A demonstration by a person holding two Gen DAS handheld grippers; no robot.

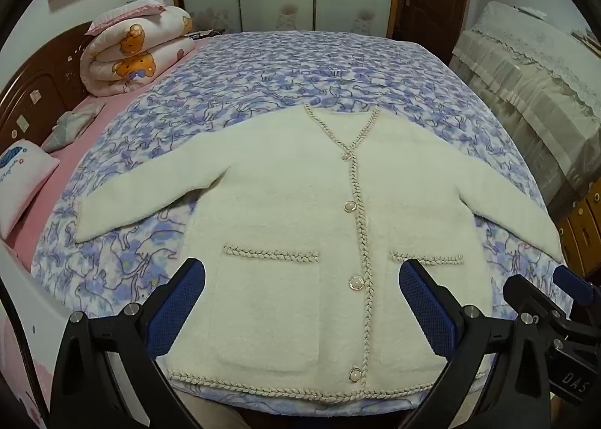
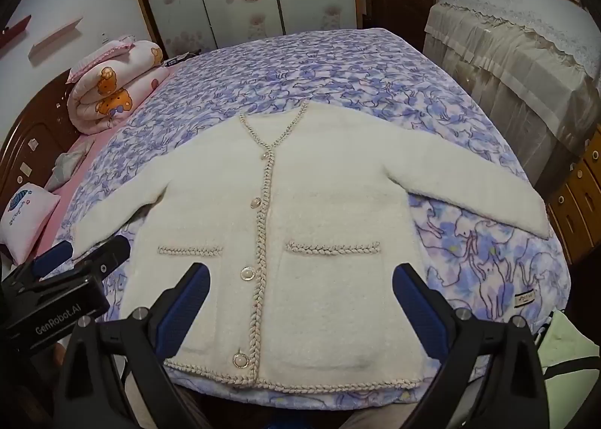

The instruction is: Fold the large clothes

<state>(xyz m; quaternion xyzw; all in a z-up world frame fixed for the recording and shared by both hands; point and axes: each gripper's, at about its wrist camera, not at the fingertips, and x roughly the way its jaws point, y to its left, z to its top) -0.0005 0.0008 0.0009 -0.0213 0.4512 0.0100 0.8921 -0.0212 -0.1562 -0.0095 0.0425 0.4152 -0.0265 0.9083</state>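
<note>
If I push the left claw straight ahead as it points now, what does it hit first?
Most likely the cream cardigan: the open left claw points at its lower front, around the left pocket and third button. Nothing stands between them, though depth is uncertain.

One cardigan (image 1: 300, 226) is lying on one blanket (image 1: 285, 64). It is showing four buttons (image 1: 350, 207), two pockets (image 1: 270, 301) and two sleeves (image 1: 150, 196). Two grippers are showing, the left (image 1: 302, 301) and the right (image 2: 300, 303), each with two blue-padded fingers spread apart. One rolled quilt (image 1: 135, 49) and one pillow (image 1: 22, 181) are sitting at the headboard side.
</note>
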